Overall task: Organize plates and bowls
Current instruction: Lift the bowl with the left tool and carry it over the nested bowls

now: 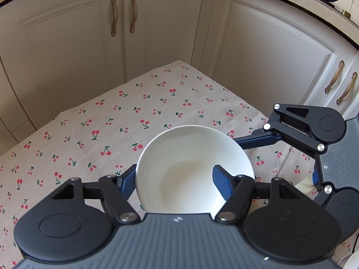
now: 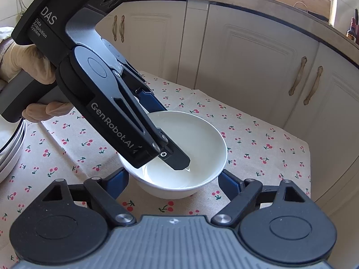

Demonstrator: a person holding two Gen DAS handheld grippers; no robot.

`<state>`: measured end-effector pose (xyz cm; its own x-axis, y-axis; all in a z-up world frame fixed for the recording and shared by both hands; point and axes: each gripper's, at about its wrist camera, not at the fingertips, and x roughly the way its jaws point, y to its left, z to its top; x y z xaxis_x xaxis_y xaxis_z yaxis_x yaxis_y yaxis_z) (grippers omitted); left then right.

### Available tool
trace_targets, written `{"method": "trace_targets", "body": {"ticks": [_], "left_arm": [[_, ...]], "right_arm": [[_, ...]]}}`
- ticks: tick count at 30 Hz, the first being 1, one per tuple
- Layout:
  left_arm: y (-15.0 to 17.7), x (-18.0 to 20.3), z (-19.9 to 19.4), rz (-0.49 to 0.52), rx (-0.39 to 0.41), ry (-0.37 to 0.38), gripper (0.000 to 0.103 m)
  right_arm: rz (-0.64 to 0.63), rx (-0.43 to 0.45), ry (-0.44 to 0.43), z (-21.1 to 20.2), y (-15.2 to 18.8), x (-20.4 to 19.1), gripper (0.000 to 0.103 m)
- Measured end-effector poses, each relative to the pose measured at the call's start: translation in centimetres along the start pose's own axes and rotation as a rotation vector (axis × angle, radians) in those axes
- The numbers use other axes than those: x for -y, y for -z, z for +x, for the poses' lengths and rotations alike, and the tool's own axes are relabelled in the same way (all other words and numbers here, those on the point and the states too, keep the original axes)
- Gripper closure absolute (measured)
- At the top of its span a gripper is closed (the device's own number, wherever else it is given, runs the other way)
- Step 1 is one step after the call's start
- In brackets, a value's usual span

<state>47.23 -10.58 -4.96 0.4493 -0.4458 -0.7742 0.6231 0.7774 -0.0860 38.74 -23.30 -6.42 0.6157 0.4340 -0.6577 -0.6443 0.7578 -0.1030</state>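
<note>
A white bowl (image 1: 193, 168) stands on the cherry-print cloth of the table (image 1: 89, 121), out in the open middle and well apart from anything else.

The left gripper (image 1: 175, 181) is clenched on the bowl's wall: one finger sits inside the bowl, the other outside against its left flank, with the rim pinched between them. The right wrist view confirms this, showing the left gripper (image 2: 177, 157) reaching down into the bowl (image 2: 179, 152) with a gloved hand (image 2: 29, 67) behind it.

The right gripper (image 2: 172, 179) is released. Its jaws straddle the near side of the bowl, one on each side, but a gap shows between each pad and the wall, so it holds nothing.

At the left edge of the right wrist view a stack of plates (image 2: 11, 148) lies on the table, only partly in frame; how many there are cannot be told.

Judging by this, the sorting is still early or midway. The plates look gathered already, while this bowl is gripped but not yet lifted. What remains is carrying it to its place, probably beside or onto the stack, and dealing with any further bowls out of view.
</note>
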Motion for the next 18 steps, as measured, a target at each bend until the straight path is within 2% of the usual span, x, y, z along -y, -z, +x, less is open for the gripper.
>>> {"method": "trace_targets", "body": {"ticks": [9, 18], "left_arm": [[0.3, 1.2, -1.9, 0.006, 0.009, 0.008, 0.034], [1.2, 4.5, -6.2, 0.025, 0.019, 0.012, 0.034]], "right_arm": [[-0.002, -0.001, -0.002, -1.7, -0.2, -0.6, 0.013], [-0.019, 0.009, 0.007, -6.5, -0.3, -2.9, 0.013]]}}
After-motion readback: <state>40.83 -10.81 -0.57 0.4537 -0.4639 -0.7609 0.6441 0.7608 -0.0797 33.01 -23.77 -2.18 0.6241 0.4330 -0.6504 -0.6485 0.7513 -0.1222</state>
